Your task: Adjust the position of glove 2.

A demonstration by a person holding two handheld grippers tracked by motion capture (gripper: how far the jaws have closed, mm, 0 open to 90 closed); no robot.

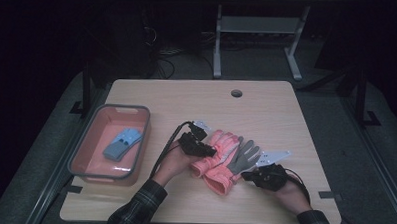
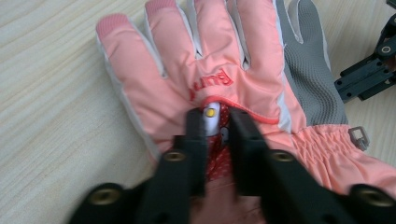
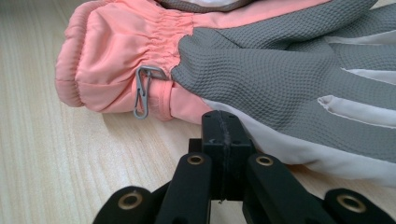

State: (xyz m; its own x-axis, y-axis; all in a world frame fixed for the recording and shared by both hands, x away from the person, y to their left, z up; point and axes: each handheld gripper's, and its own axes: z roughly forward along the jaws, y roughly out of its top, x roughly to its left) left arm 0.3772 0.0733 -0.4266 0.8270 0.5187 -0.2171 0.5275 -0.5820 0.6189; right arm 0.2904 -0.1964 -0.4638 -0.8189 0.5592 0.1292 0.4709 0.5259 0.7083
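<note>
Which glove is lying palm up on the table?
The right-hand pink glove, showing its grey textured palm beside the right tongs; the other pink glove shows its pink back.

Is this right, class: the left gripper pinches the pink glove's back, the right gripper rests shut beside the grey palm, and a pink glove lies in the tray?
Not quite. The high view shows a blue glove in the tray, not a pink one. The rest stands: the left gripper pinches the pink glove, and the right gripper rests shut beside the grey palm.
</note>
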